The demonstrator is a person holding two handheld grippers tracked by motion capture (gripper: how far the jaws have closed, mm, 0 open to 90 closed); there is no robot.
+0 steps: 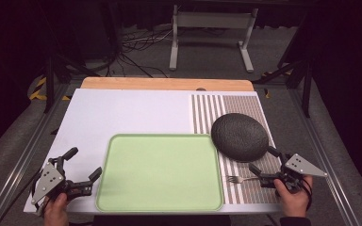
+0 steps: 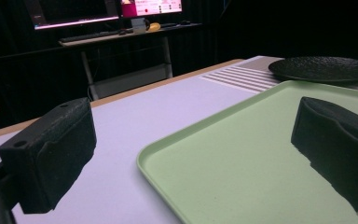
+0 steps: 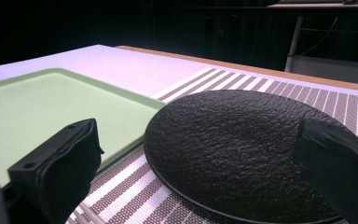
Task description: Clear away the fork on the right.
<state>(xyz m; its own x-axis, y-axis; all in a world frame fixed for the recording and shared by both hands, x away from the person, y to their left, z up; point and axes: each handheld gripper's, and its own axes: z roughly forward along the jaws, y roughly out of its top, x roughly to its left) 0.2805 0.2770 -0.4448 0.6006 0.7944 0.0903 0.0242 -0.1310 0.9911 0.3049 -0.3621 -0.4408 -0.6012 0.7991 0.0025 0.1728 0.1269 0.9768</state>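
A pale green tray (image 1: 160, 172) lies near the table's front edge. To its right a black textured plate (image 1: 239, 136) rests on a striped placemat (image 1: 245, 190), overlapping the tray's far right corner. A small fork (image 1: 238, 179) lies on the mat in front of the plate. My left gripper (image 1: 83, 163) is open at the tray's left edge, one jaw over the tray (image 2: 242, 163) and one over the white tabletop. My right gripper (image 1: 263, 160) is open just in front of the plate (image 3: 233, 140), holding nothing.
The white table surface (image 1: 132, 113) stretches behind the tray, with a wooden strip (image 1: 167, 84) along its far edge. Metal rails run down both sides of the table. Beyond it stand a white frame (image 1: 212, 33) and loose cables on the floor.
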